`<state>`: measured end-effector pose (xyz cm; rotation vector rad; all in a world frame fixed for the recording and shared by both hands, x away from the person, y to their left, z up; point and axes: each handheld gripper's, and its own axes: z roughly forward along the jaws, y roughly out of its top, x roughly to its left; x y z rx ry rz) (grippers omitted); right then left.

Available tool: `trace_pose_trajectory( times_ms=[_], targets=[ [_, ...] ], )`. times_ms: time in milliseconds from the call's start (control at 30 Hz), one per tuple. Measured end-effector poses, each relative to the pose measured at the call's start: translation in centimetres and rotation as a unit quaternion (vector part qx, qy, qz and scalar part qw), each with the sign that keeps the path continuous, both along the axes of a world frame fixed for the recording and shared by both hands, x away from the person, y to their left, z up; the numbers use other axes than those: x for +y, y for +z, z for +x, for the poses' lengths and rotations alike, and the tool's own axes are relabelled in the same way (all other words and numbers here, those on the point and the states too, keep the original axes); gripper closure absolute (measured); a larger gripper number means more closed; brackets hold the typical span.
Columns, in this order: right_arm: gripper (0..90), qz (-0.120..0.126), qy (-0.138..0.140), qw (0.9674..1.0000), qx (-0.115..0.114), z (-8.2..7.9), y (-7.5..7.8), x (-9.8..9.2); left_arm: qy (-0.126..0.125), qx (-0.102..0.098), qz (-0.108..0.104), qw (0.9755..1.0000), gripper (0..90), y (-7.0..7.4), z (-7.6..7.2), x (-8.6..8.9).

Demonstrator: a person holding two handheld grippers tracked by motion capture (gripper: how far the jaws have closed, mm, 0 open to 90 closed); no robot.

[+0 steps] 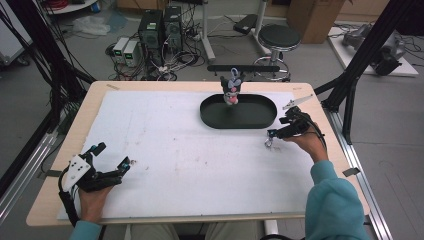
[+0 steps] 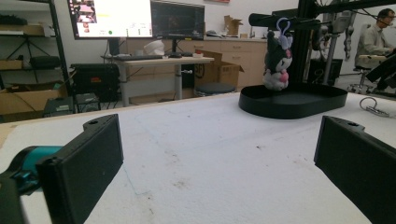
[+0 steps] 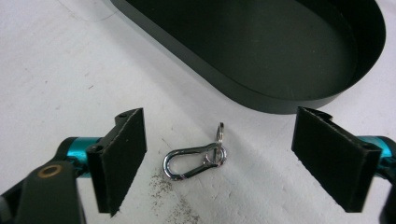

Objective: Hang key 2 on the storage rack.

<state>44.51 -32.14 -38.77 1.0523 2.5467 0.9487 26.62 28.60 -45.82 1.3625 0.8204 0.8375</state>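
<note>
Silver metal carabiner clip (image 3: pixel 195 160) lies on the white bench cover (image 1: pixel 190 160), just beside the black oval tray (image 3: pixel 261 93), between the released right tool's (image 3: pixel 217 161) spread jaws. Not yet grasped. Left tool (image 1: pixel 112 167) rests released, well apart. Dark plush toy (image 1: pixel 231 90) stands in tray.

Legible text, labels, brands, numbers, signs: none could be read. Two monitors (image 2: pixel 135 18) stood lit behind the desk (image 2: pixel 159 59) in the left gripper view; their screen content was too small and blurred to make out. A red strip on the wall above the monitors (image 2: pixel 218 1) was cut off and unreadable
</note>
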Motion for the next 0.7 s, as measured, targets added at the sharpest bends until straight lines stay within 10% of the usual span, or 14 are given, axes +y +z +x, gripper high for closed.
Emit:
trace_pose_trajectory(
  times_ms=[700],
  targets=[
    [47.3,-0.015,-0.014,0.9987,0.047,1.1,-1.2,-0.2,0.0,-0.001,0.001,1.0,1.7,0.0,0.0,0.0]
  ],
)
